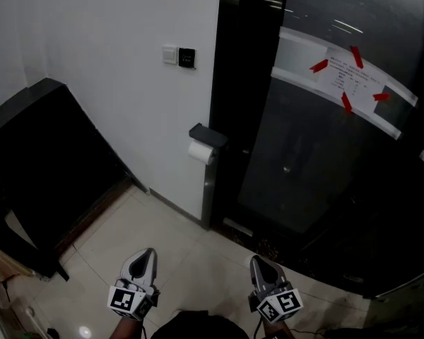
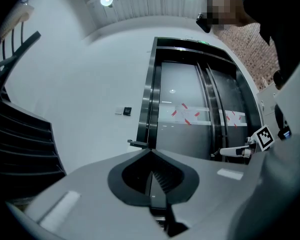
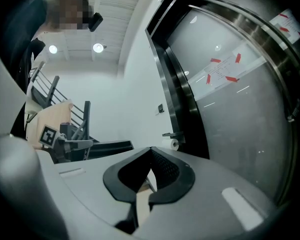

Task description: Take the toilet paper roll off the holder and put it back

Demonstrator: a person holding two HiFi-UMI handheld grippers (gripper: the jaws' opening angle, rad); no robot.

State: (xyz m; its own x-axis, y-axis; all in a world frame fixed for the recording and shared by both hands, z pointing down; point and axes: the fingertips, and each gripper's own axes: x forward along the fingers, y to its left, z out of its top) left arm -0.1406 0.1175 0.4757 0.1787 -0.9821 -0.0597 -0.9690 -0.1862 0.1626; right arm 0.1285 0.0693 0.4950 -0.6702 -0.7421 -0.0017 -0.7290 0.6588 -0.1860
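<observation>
A white toilet paper roll (image 1: 201,152) hangs under a black holder (image 1: 208,135) on the dark door frame, where the white wall ends. In the right gripper view the roll (image 3: 174,144) shows small beneath the holder (image 3: 171,134), far off. The left gripper view shows only the holder (image 2: 136,144), as a small dark ledge. My left gripper (image 1: 147,254) and right gripper (image 1: 257,261) are held low over the tiled floor, well short of the roll. Both point toward it and are shut, with nothing between their jaws.
A dark glass door (image 1: 318,154) with white tape and red arrows fills the right. A black staircase side (image 1: 49,154) stands at the left. A wall switch (image 1: 178,56) sits above the holder. Pale floor tiles (image 1: 184,253) lie between me and the wall.
</observation>
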